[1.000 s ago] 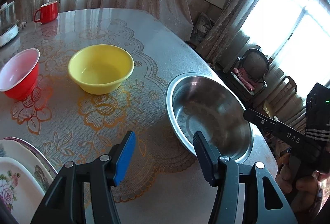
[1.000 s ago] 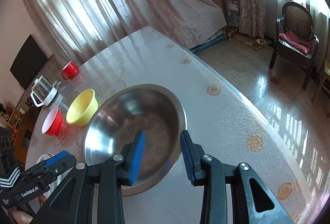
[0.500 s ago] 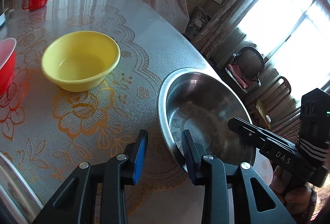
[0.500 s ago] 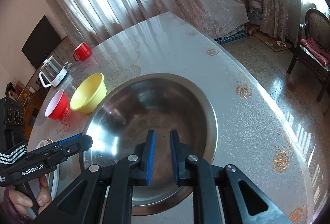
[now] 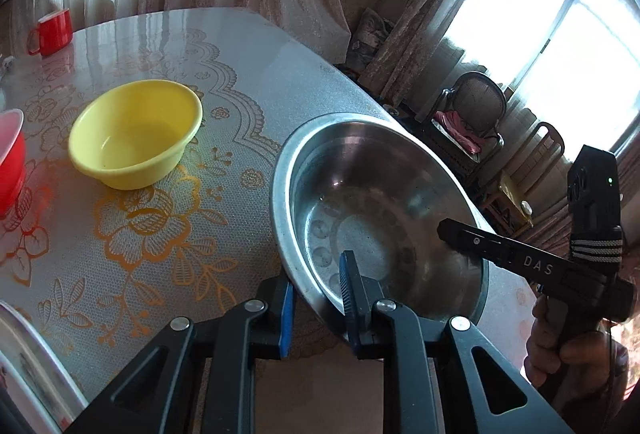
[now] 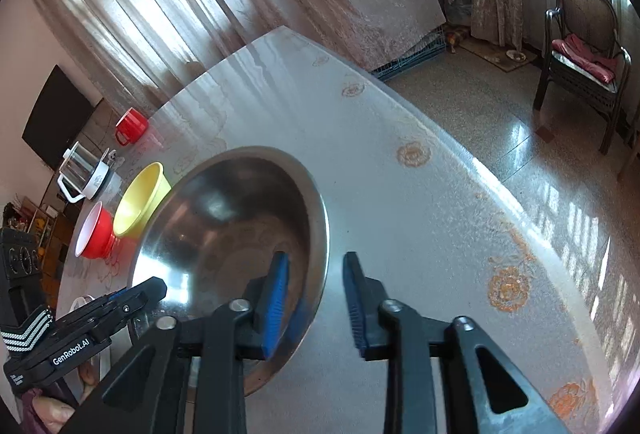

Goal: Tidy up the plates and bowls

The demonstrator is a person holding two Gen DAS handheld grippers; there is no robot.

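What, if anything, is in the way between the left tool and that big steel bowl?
Nothing visible. The left tool already straddles the near rim of the steel bowl, one finger outside and one inside, and its jaws have just been closing on that rim. The yellow bowl stands apart, farther back on the table.

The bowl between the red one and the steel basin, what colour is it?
Plain yellow bowl, seen best in the left wrist view.

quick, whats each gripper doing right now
left gripper: jaws just been closing, now clamped on the steel bowl at its near rim
right gripper: open, straddling the steel bowl's rim without pressing it
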